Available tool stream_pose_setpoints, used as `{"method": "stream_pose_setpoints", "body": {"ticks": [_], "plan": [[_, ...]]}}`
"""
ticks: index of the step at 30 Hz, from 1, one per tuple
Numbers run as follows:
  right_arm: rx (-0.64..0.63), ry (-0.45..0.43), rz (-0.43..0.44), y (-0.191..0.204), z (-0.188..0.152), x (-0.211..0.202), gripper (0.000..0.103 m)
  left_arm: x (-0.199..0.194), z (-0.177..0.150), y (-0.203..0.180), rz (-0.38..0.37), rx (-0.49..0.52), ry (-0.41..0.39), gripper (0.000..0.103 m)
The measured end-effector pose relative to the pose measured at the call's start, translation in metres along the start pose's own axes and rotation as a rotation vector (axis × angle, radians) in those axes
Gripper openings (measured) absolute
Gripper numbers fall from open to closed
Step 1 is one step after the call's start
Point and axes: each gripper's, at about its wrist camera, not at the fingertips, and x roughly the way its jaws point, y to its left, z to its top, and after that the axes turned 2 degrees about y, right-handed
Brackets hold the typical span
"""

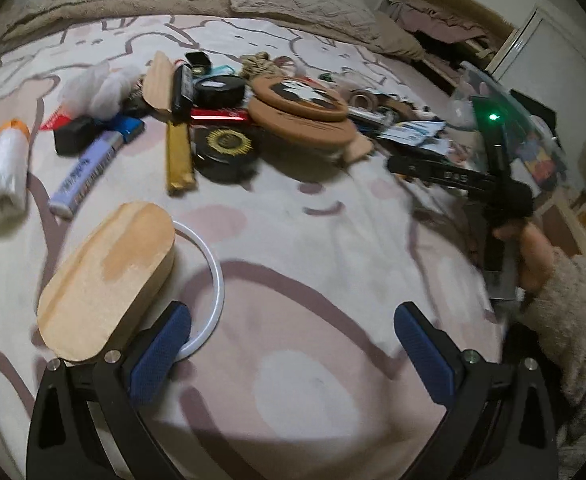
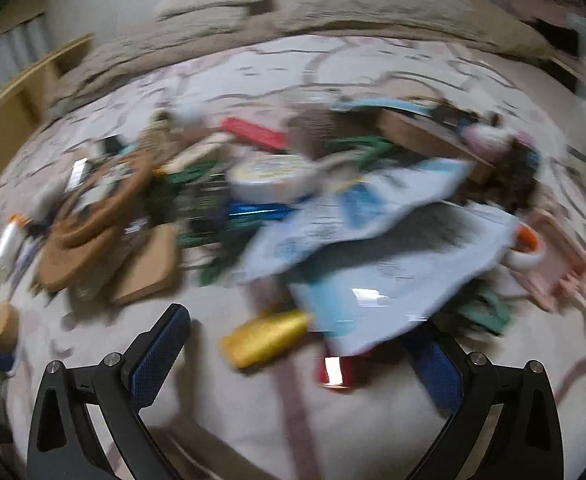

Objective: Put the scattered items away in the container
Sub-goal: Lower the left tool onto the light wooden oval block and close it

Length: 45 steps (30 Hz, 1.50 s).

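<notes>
Left wrist view: left gripper (image 1: 293, 344) gapes wide and empty over the blanket (image 1: 313, 248).
An oval wooden box (image 1: 105, 276) and white ring (image 1: 209, 280) touch its left finger; clutter lies beyond, clear container (image 1: 521, 120) far right. Right gripper (image 2: 297, 360), wide open, holds nothing; a gold spool (image 2: 265, 338) lies between its fingers.

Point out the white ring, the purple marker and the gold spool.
white ring (image 1: 214, 280): left wrist view, on its right arc.
purple marker (image 1: 85, 174): left wrist view, mid-barrel on the label.
gold spool (image 2: 267, 338): right wrist view, middle of its blurred gold side.
</notes>
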Motion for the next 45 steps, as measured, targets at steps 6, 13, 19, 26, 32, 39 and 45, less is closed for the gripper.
{"method": "stream_pose_setpoints", "body": {"ticks": [6, 13, 19, 26, 32, 39, 45], "plan": [[-0.259, 0.014, 0.116, 0.046, -0.011, -0.002, 0.103, -0.005, -0.019, -0.022, -0.076, 0.012, 0.008, 0.102], [-0.534, 0.024, 0.251, 0.092, -0.039, -0.016, 0.103, -0.005, -0.032, -0.047, -0.177, 0.086, 0.041, 0.102], [-0.576, 0.051, 0.324, 0.096, -0.051, -0.023, 0.103, -0.003, -0.039, -0.069, -0.245, 0.167, 0.068, 0.102], [-0.588, 0.065, 0.341, 0.099, -0.057, -0.026, 0.103, -0.011, -0.045, -0.091, -0.229, 0.265, 0.027, 0.102], [-0.591, 0.067, 0.331, 0.1, -0.062, -0.028, 0.103, -0.023, -0.04, -0.098, -0.171, 0.319, -0.067, 0.103], [-0.604, 0.07, 0.328, 0.099, -0.075, -0.036, 0.103, -0.021, -0.027, -0.075, -0.033, 0.232, -0.126, 0.103], [-0.606, 0.071, 0.323, 0.099, -0.086, -0.043, 0.103, -0.022, -0.023, -0.053, 0.006, 0.146, -0.147, 0.103]]}}
